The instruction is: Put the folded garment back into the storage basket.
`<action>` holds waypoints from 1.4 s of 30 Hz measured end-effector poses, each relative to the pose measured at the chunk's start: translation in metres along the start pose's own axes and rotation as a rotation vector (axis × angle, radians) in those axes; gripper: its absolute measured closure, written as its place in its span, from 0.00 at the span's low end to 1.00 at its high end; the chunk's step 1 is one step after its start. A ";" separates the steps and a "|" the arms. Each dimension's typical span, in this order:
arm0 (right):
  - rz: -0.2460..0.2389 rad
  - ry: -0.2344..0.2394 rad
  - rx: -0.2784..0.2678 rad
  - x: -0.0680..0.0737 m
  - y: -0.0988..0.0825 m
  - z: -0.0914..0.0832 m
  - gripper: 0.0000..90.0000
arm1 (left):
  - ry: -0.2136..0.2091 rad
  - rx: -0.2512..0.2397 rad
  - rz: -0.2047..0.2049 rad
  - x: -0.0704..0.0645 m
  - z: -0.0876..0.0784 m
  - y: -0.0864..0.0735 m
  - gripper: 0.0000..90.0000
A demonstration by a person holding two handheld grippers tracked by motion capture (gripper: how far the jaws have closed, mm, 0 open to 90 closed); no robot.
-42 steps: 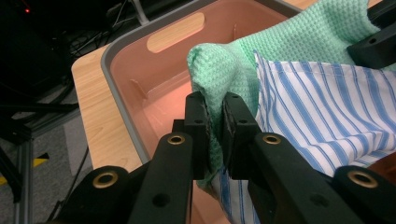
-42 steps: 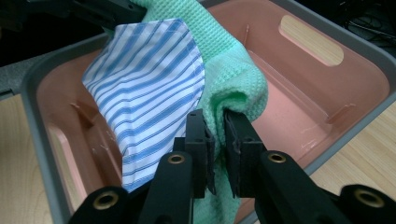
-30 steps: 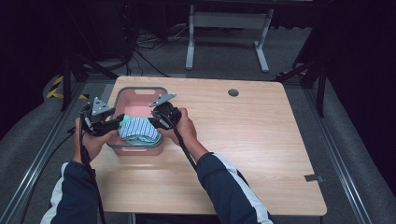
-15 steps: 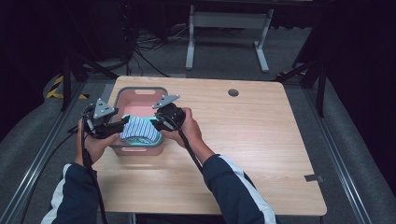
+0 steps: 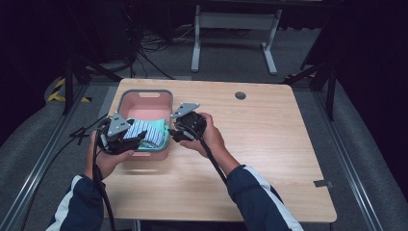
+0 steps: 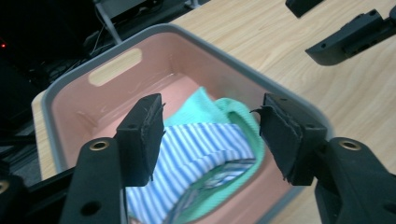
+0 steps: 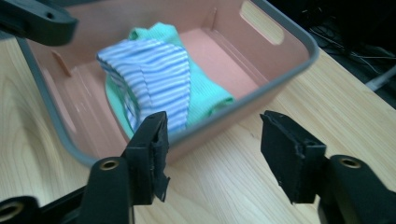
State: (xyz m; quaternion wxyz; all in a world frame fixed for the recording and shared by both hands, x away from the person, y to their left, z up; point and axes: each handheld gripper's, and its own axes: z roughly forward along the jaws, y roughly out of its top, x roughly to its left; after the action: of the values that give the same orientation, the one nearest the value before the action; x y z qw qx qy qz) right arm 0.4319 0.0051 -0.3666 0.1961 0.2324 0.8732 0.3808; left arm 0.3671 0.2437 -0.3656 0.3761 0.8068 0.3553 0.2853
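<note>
Soft striped cloth [image 7: 149, 77] lies in a smooth pink plastic tub [image 5: 144, 98] on the wooden desk [image 5: 269, 139]. The left hand-held gripper [image 6: 210, 135] and the right hand-held gripper [image 7: 212, 149] are both spread wide, holding nothing.

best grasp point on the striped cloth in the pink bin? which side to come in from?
Probably the raised folded ridge of the striped cloth, taken from straight above. It lies on top of the green cloth and is the highest part of the pile, while the pink bin walls block a sideways approach. The left hand-held gripper already sits over it with jaws open; a pinch across the fold should lift just that layer.
</note>
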 end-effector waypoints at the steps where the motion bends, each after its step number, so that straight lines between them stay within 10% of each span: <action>1: 0.005 -0.011 0.001 -0.003 -0.006 -0.007 0.44 | -0.011 0.002 0.010 -0.007 -0.001 0.000 0.43; 42: -0.019 -0.119 0.097 -0.030 -0.120 -0.097 0.34 | -0.199 0.091 0.282 -0.104 0.021 -0.019 0.27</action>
State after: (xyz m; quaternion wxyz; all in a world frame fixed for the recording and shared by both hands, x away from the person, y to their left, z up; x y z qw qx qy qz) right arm 0.3754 -0.1395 -0.3911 0.2396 0.2553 0.8797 0.3218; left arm 0.3145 0.1620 -0.4125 0.3287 0.8891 0.2121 0.2376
